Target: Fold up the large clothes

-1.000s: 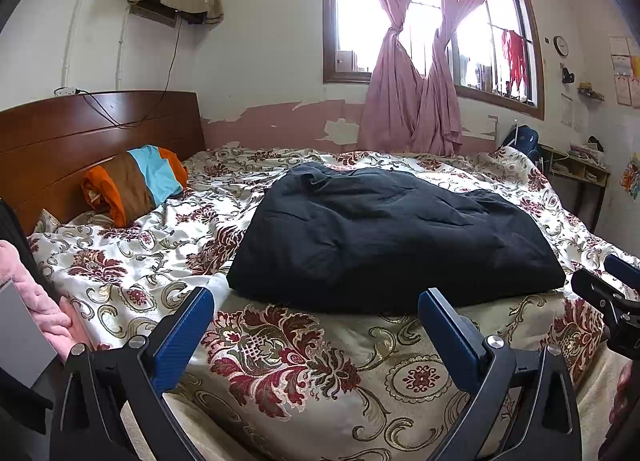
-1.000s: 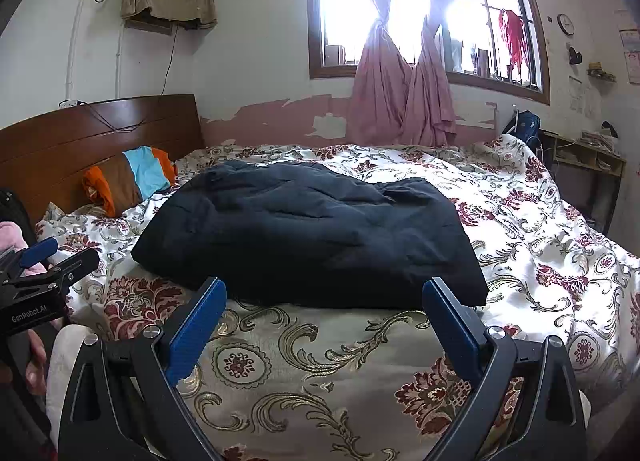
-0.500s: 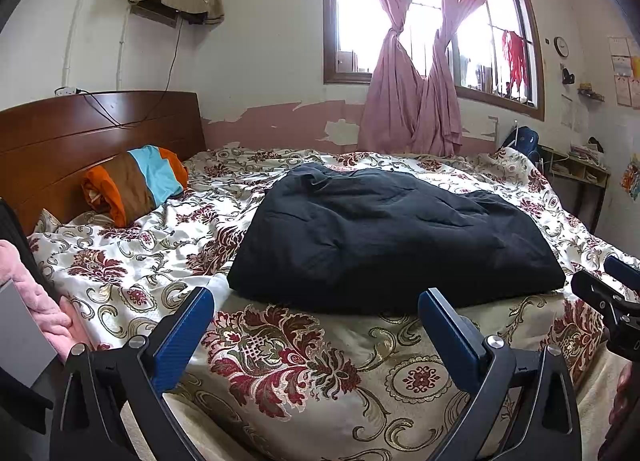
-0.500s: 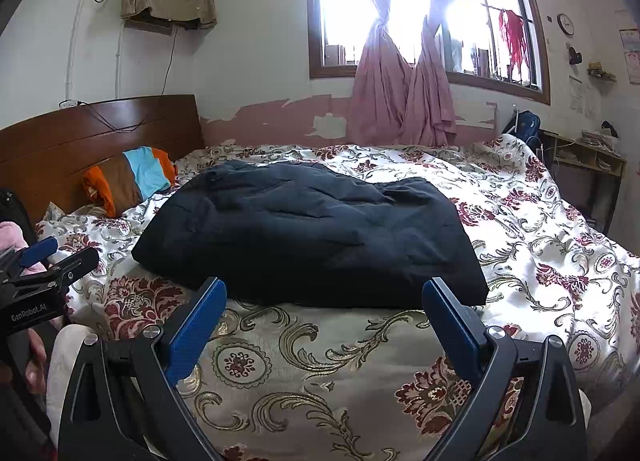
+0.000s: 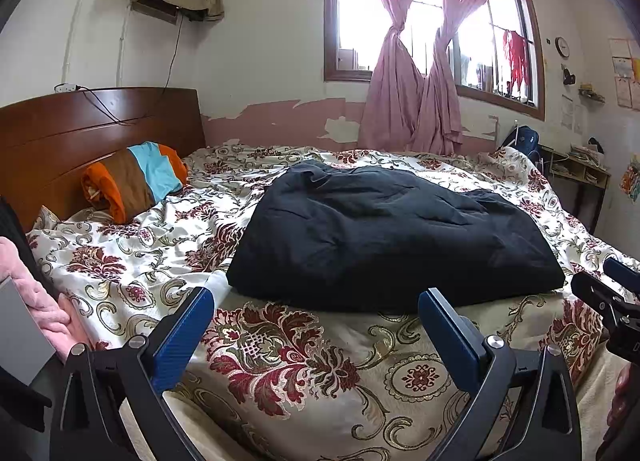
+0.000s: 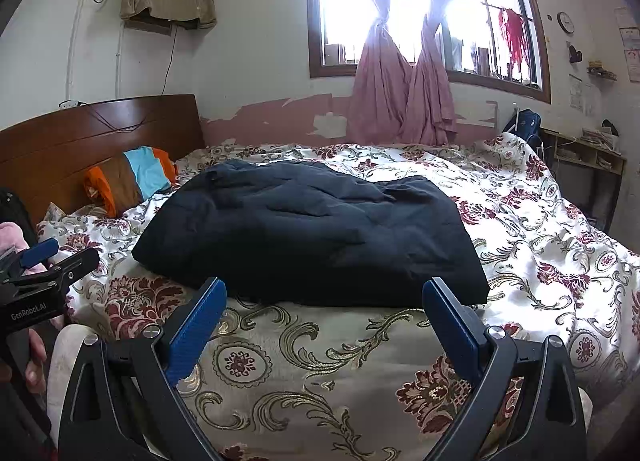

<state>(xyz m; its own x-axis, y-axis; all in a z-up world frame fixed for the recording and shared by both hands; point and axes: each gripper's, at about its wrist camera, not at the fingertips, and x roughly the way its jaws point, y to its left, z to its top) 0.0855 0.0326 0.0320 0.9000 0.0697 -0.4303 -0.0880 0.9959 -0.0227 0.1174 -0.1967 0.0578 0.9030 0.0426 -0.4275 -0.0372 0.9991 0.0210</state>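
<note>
Dark garment (image 5: 384, 237) folded on floral bedspread (image 5: 280, 357), curtained window (image 5: 420, 21) behind

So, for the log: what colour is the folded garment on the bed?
Dark navy garment, clearest from the right wrist.

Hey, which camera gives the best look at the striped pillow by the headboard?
The left wrist view. There the pillow sits larger and closer, with its orange, brown and blue bands all plain against the headboard. The right wrist view shows the pillow too, but smaller and farther toward the left edge.
</note>
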